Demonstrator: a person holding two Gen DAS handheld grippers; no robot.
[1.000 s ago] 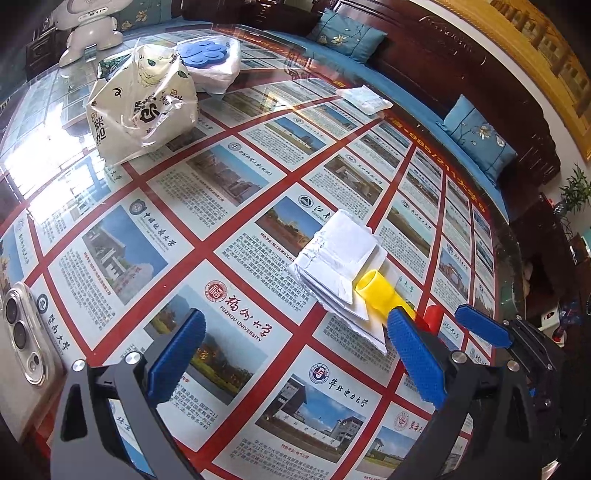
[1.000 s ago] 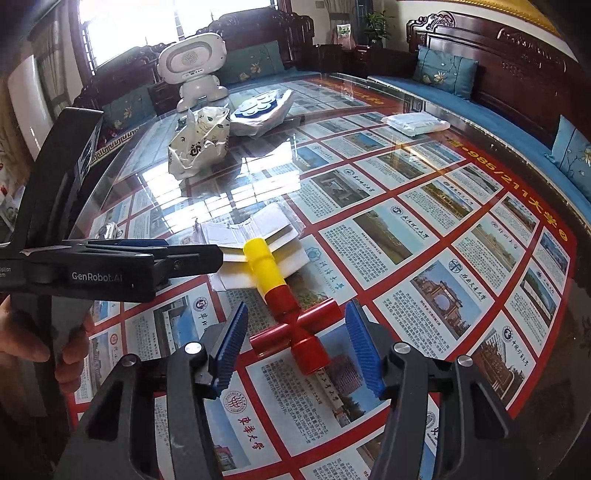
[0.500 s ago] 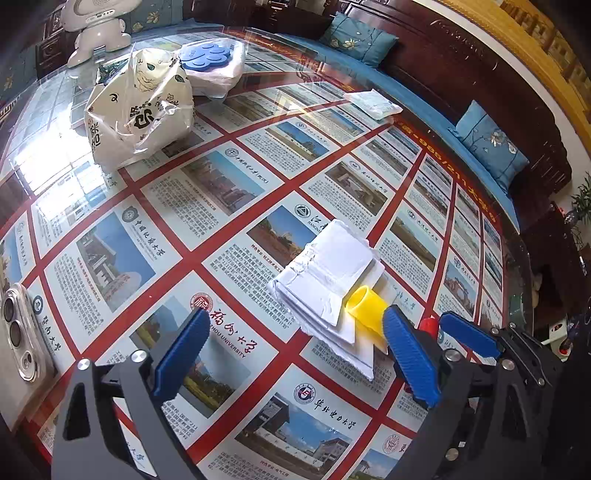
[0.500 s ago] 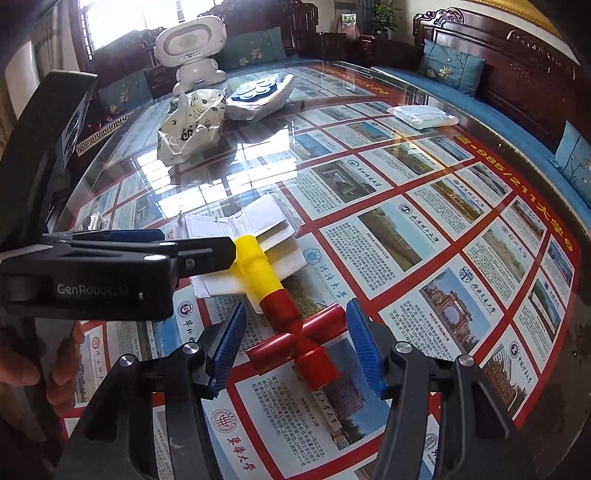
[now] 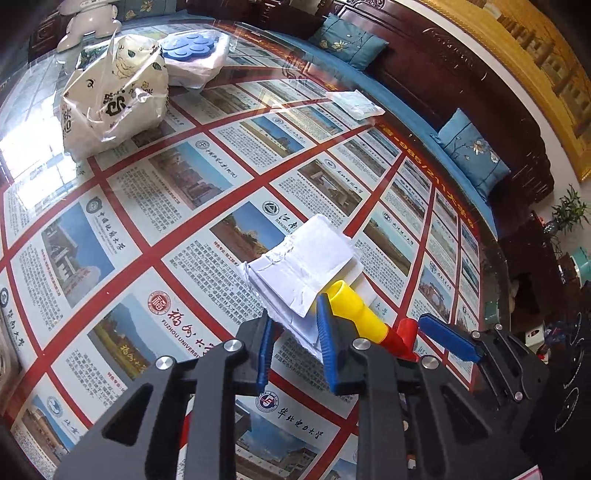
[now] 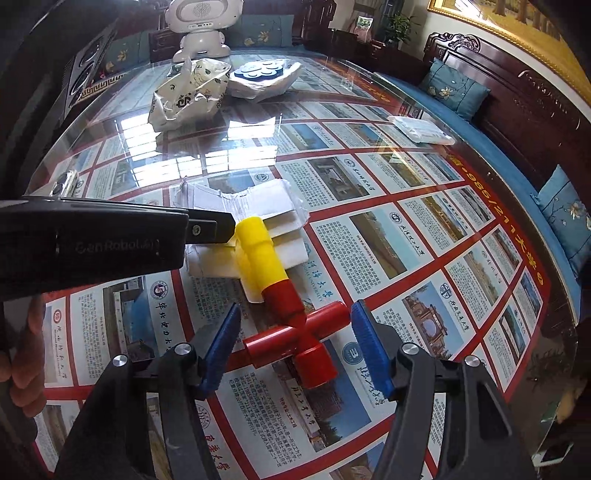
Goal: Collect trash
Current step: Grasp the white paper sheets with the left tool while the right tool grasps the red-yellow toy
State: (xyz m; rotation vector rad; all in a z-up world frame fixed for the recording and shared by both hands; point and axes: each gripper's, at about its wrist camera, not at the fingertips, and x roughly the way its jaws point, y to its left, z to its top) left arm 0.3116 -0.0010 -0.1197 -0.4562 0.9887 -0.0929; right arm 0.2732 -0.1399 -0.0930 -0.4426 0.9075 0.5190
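Observation:
A stack of torn white paper [image 5: 303, 269] lies on the glass table; it also shows in the right wrist view [image 6: 255, 210]. A yellow and red plastic tube piece [image 6: 280, 291] rests partly on it, seen in the left wrist view too [image 5: 354, 306]. My left gripper [image 5: 293, 343] has narrowed around the near corner of the paper; its jaws stand close together on it. My right gripper [image 6: 293, 347] is open, its blue pads [image 6: 369, 350] on either side of the red cross part of the tube. The left gripper's body [image 6: 110, 240] crosses the right wrist view.
A white printed plastic bag [image 5: 114, 96] and a white bag with a blue paw-shaped thing [image 5: 192, 55] sit at the far side. A flat white packet [image 5: 354, 105] lies near the sofa edge. A white robot toy [image 6: 201, 26] stands beyond. A phone [image 6: 64, 182] lies left.
My left gripper moved forward and right to the paper stack and closed from wide open onto its corner. My right gripper crept closer around the red tube cross and stayed open.

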